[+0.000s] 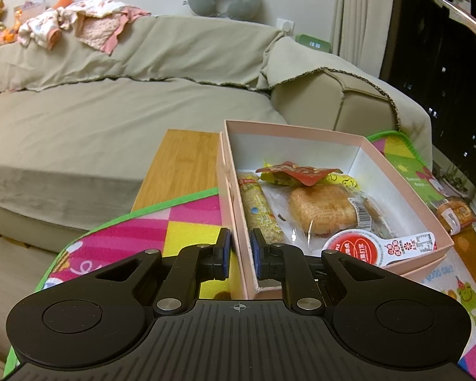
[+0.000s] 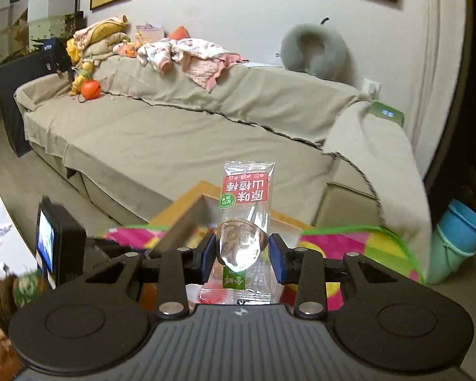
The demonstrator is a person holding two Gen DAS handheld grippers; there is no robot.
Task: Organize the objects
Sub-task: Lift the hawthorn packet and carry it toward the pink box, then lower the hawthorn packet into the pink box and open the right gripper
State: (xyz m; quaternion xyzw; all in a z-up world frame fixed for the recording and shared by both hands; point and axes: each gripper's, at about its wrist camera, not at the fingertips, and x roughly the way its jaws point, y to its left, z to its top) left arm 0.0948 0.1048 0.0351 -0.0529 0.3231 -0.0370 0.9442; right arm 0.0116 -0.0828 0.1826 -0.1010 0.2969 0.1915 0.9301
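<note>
Your left gripper (image 1: 240,250) pinches the near left wall of the pink box (image 1: 234,209). Your right gripper (image 2: 242,255) holds a clear snack packet (image 2: 246,209) between its jaws.

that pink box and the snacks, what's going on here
Someone with a handheld gripper in each hand is packing snacks into a pink box on a colourful mat. The left gripper has its jaws closed on the box's near wall. The right gripper holds a clear snack packet with a red label up in the air. Inside the box already lie a wrapped cake, a long cereal bar and other packets.
</note>
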